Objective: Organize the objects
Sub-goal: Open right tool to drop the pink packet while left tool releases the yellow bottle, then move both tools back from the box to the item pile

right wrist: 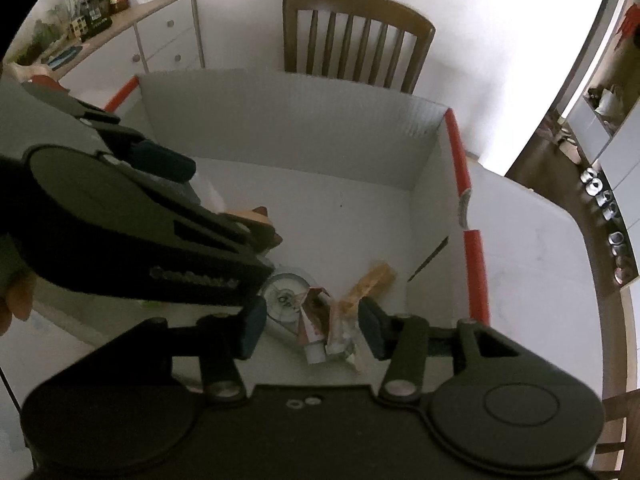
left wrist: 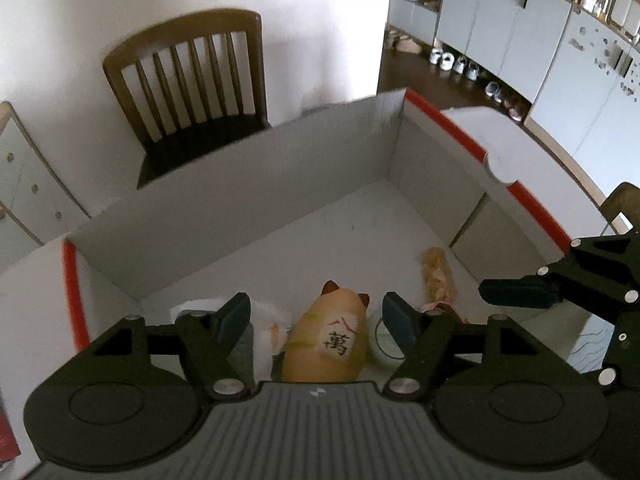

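A white cardboard box (left wrist: 280, 168) with red-trimmed edges holds several objects. In the left wrist view my left gripper (left wrist: 316, 316) is open above a tan cat figurine (left wrist: 328, 344) with a black character on it; the fingers stand apart on either side without touching it. A tape roll (left wrist: 380, 344) and a tan snack packet (left wrist: 438, 276) lie beside it. In the right wrist view my right gripper (right wrist: 312, 328) is open over a small tube (right wrist: 314, 334), crumpled wrapper (right wrist: 340, 328) and the tape roll (right wrist: 286, 296). The left gripper's body (right wrist: 132, 216) hides most of the figurine there.
A wooden chair (left wrist: 192, 80) stands behind the box, against a white wall. The box sits on a white table (right wrist: 528, 248). A dresser (right wrist: 168, 40) with clutter is at the left, cabinets and shoes (left wrist: 460, 64) at the right.
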### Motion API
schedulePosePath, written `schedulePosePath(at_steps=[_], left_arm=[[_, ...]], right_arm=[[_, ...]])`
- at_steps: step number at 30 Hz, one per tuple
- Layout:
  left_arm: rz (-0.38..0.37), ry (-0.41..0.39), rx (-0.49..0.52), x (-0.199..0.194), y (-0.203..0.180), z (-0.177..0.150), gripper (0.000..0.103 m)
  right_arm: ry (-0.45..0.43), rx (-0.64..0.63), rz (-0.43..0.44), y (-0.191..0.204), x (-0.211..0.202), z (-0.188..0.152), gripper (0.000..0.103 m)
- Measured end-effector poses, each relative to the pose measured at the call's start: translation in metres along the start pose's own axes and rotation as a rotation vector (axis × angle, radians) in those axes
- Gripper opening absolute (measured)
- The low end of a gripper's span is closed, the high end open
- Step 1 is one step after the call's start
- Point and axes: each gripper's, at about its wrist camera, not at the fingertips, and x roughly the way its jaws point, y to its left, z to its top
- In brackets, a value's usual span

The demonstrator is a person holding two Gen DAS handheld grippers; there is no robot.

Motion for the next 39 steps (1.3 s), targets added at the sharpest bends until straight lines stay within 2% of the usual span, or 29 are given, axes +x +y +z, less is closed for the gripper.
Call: schedulePosePath(at_steps=[6, 19, 35, 37, 39], left_arm=[[0.004, -0.048, -0.017, -0.029, -0.001, -0.002, 0.072], [-0.003, -0.144, 0.011, -0.100, -0.027, -0.025, 0.072], [-0.024, -0.235, -0.014, -0.173, -0.053, -0.079, 0.072], [-0.026, -0.244, -0.016, -0.181, -0.056, -0.087, 0.079], [-0.023, -0.256, -0.013, -0.189, -0.060, -0.095, 0.079]], right_arm=[[-0.039, 0.000, 0.001, -0.004, -0.025, -0.003, 0.052], [-0.129, -0.018, 0.048, -0.010, -0.090, -0.024, 0.059], [-0.217, -0.017, 0.099, -0.011, -0.159, -0.073, 0.068], [-0.222, -0.018, 0.100, -0.011, -0.166, -0.082, 0.069], [-0.229, -0.015, 0.096, -0.011, -0.171, -0.089, 0.070]])
